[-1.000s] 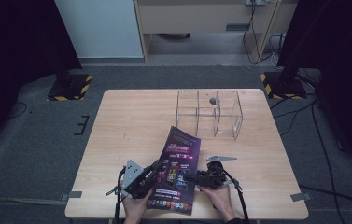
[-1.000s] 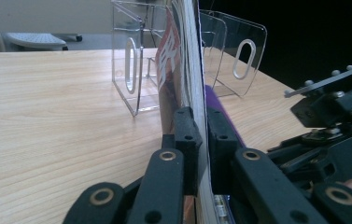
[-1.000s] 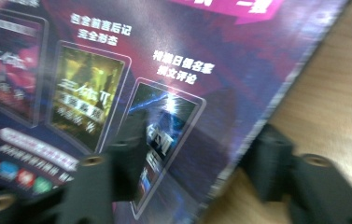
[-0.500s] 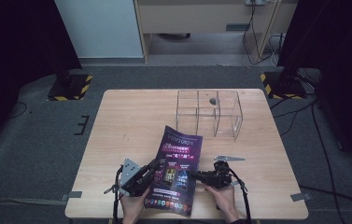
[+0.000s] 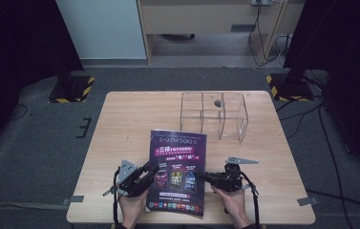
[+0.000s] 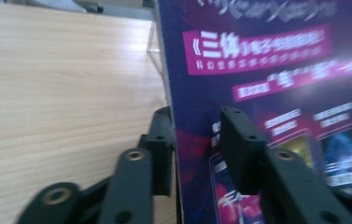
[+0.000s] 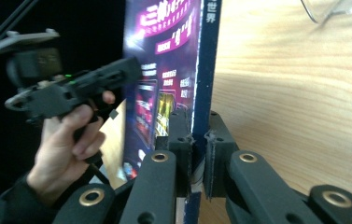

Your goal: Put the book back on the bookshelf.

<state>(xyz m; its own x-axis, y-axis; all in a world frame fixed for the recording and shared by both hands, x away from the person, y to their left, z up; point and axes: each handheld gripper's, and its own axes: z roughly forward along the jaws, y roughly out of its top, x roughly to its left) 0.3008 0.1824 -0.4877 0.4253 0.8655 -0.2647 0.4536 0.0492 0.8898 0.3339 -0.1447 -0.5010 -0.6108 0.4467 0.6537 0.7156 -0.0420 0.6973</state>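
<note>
A person's two hands work a dark purple glossy magazine (image 5: 177, 174) with magenta title bands at the near edge of a pale wooden table (image 5: 120, 124). At left, the black left gripper (image 5: 150, 171) straddles the magazine's left edge; in the left gripper view its jaws stand apart on either side of the sheet, having just been opening, with the pads (image 6: 241, 144) clear of the cover. White Chinese characters reading "三体" sit inside a magenta band on the cover; the smaller lines beneath are too blurred to read. Along the blue spine in the right gripper view, the characters "世界" are legible. At right, the black right gripper (image 5: 205, 177) is clenched on the magazine's spine edge (image 7: 200, 140), its jaws having just been closing, both pads pressed against the paper. Bare tabletop lies open to the left of the magazine and beyond it. Farther back and to the right stands a clear acrylic box with compartments (image 5: 214, 114), well apart from the magazine's far edge.
</note>
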